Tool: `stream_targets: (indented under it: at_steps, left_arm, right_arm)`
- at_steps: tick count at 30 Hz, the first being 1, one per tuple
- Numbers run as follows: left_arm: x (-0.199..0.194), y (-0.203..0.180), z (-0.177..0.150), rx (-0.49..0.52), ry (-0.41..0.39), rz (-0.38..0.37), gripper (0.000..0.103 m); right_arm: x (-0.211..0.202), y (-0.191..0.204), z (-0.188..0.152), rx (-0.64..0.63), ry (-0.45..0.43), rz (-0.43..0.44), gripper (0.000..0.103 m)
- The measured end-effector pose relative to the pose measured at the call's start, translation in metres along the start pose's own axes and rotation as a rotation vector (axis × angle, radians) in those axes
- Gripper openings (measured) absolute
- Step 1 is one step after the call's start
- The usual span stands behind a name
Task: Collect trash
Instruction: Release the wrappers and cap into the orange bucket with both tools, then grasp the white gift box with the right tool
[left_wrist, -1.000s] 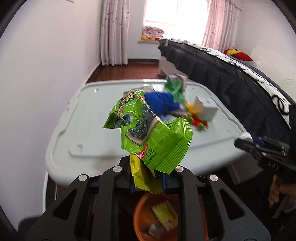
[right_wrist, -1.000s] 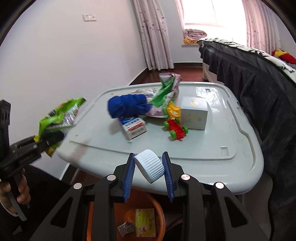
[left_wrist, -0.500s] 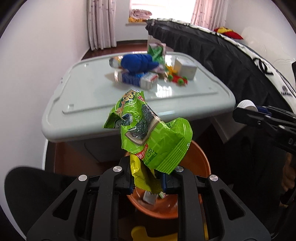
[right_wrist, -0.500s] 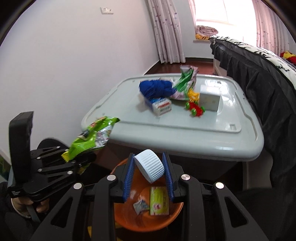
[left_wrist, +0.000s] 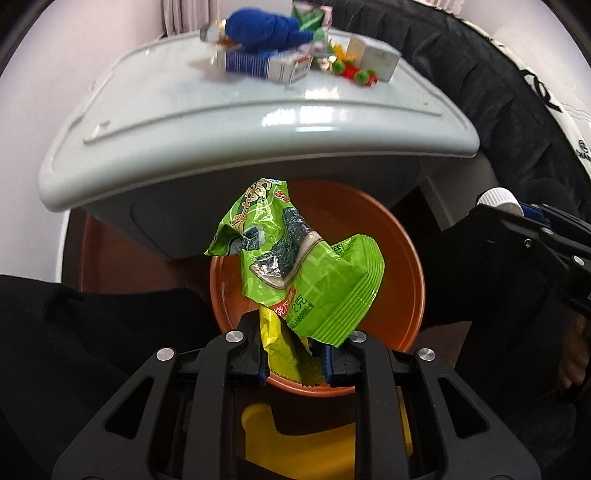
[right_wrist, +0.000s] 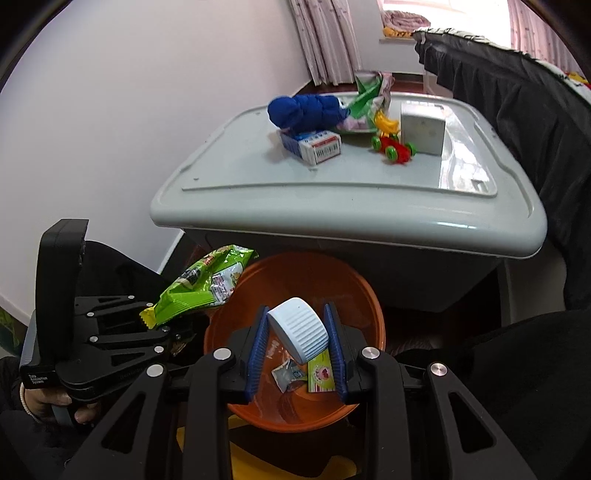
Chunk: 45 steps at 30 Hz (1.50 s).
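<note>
Left gripper (left_wrist: 293, 363) clamped on one green snack wrapper (left_wrist: 295, 258), right gripper (right_wrist: 297, 350) clamped on one white cap (right_wrist: 298, 329), both above one orange basin (right_wrist: 365, 295) holding two scraps.

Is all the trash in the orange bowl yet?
Not yet. Two scraps already lie in the orange basin. The left hand-held gripper grips a green snack wrapper over it, and the right hand-held gripper grips a white bottle cap. The crumpled wrapper and small carton wait on the bin lid.
</note>
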<state>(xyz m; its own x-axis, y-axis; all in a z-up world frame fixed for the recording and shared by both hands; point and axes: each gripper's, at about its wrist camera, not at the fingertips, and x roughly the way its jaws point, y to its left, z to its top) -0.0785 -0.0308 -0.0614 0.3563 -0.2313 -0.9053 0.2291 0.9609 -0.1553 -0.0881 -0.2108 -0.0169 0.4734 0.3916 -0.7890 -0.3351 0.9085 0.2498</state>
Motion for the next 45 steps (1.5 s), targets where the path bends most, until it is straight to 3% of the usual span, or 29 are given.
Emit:
stream_targets:
  at_steps: [6, 19, 20, 21, 22, 23, 45]
  left_arm:
    - [0.004, 0.002, -0.002, -0.011, 0.023, -0.004, 0.019]
    - [-0.001, 0.0, 0.002, 0.009, -0.006, 0.009, 0.022]
    - [-0.002, 0.0, 0.002, 0.011, -0.008, 0.019, 0.038]
    - [-0.002, 0.0, 0.002, 0.011, -0.008, 0.031, 0.075]
    - [-0.004, 0.001, 0.002, 0.004, -0.023, 0.059, 0.085]
    - [-0.009, 0.002, 0.002, -0.002, -0.045, 0.06, 0.088]
    - [-0.024, 0.005, 0.016, 0.005, -0.12, 0.057, 0.089]
  right_arm:
    - [0.008, 0.001, -0.001, -0.001, 0.02, 0.008, 0.03]
    - [0.002, 0.002, -0.001, -0.011, 0.004, 0.015, 0.032]
    - [0.002, 0.003, -0.001, -0.015, 0.006, 0.014, 0.036]
    - [0.002, 0.003, -0.001, -0.015, 0.004, 0.011, 0.055]
    - [0.001, 0.002, 0.0, -0.011, -0.005, 0.004, 0.062]
    - [-0.002, 0.0, 0.0, -0.001, -0.028, -0.001, 0.063]
    - [-0.013, -0.036, 0.019, 0.111, -0.1, -0.025, 0.062]
